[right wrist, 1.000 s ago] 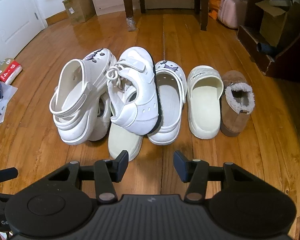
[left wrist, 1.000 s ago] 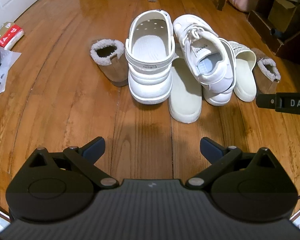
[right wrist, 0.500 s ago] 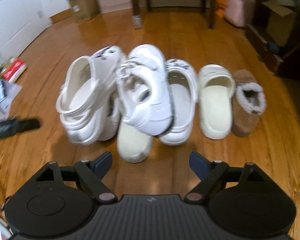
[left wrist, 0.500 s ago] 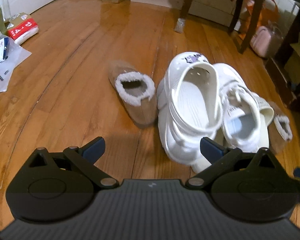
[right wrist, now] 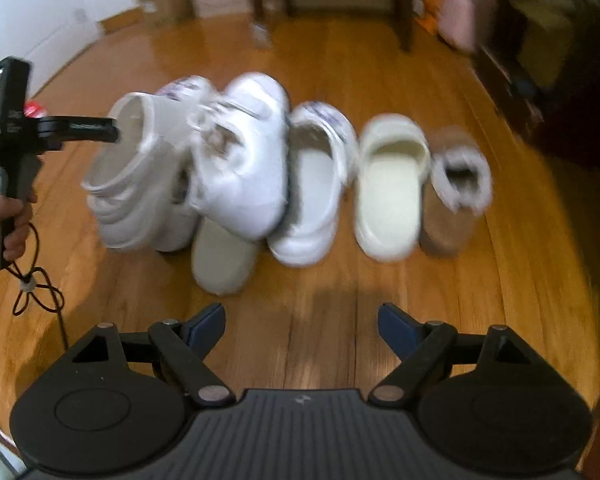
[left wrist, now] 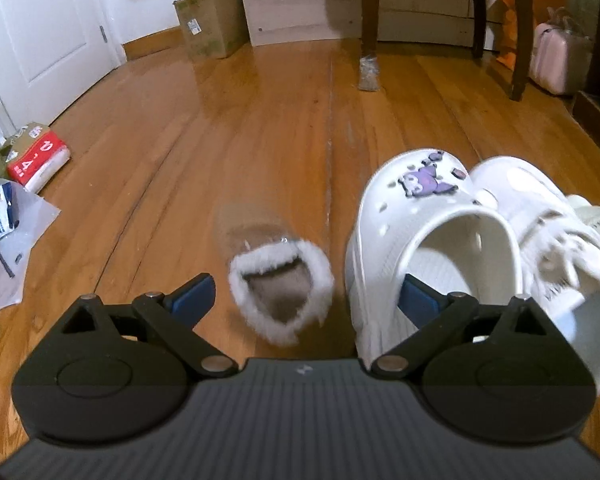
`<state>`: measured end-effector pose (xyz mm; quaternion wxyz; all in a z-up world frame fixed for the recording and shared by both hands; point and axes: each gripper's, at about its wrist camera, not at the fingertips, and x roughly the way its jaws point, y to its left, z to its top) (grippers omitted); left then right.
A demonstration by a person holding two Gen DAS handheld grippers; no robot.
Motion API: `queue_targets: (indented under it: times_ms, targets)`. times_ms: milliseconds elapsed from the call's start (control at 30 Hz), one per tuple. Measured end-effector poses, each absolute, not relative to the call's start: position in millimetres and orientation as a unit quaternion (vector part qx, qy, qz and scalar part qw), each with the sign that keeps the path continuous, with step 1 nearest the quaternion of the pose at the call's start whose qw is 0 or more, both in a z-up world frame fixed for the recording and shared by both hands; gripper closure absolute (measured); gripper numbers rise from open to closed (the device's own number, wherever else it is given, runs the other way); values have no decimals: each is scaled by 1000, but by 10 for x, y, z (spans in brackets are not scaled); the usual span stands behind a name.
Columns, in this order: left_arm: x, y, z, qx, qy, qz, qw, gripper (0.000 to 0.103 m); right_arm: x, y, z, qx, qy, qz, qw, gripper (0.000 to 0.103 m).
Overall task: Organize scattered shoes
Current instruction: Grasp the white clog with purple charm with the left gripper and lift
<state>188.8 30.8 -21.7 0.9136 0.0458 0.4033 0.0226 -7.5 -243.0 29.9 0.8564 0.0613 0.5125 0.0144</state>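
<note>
hovered the left gripper [left wrist: 304, 300], jaws wide and empty, right over the fuzzy tan slipper [left wrist: 278, 280] on the floor (heel toward it, toe pointing away), beside the white clog [left wrist: 428, 240].

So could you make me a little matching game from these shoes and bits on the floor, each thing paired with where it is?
Things:
1. brown fur-lined slipper
2. white clog with purple charm
3. red and white packet
4. cardboard box

Places:
A. far back, by the wall beside the pale drawers
B. on the floor at left, near the white door
C. between the open fingers of the left gripper
D. tilted on the shoe pile, right of the slipper

Pairs: 1-C, 2-D, 3-B, 4-A
</note>
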Motion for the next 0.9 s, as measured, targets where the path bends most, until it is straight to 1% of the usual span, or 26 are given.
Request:
queue_targets:
  times_ms: [100, 200, 267, 300, 333, 367, 400, 433, 467, 600, 733, 833, 900]
  targets:
    - [1980, 248, -305, 42, 419, 18, 907, 5, 5, -2394, 225, 83, 519, 3, 851, 19]
    - [2062, 202, -400, 46, 434, 18, 899, 4, 53, -2232, 229, 49, 513, -5, 857, 19]
    - [2115, 203, -401, 40, 431, 2, 901, 6, 65, -2163, 266, 32, 509, -8, 860, 18]
    - [2134, 209, -395, 34, 428, -12, 903, 9, 74, -2135, 290, 24, 506, -10, 862, 16]
    - [2153, 217, -387, 27, 425, -27, 904, 22, 83, -2116, 311, 17, 502, -14, 864, 15]
    - [2170, 257, -379, 5, 425, -39, 905, 51, 99, -2113, 319, 14, 499, -19, 866, 15]
    - [2187, 301, -371, -19, 424, -51, 904, 69, 113, -2108, 333, 10, 493, -28, 870, 15]
    - [2260, 357, -391, -51, 443, -69, 892, 80, 135, -2105, 348, 9, 487, -39, 873, 15]
    - [2301, 375, -409, -57, 451, -71, 888, 85, 148, -2109, 356, 13, 483, -45, 875, 15]
    - [2297, 430, -416, -66, 445, -79, 889, 85, 252, -2150, 425, 76, 431, -95, 894, 15]
    - [2116, 550, -427, -80, 445, -91, 887, 85, 258, -2075, 351, 114, 407, -108, 900, 15]
    - [1959, 625, -458, -92, 451, -97, 882, 85, 197, -2003, 254, 123, 416, -103, 895, 15]
    - [1694, 721, -470, -101, 459, -101, 877, 85, 115, -1990, 187, 130, 434, -95, 887, 15]
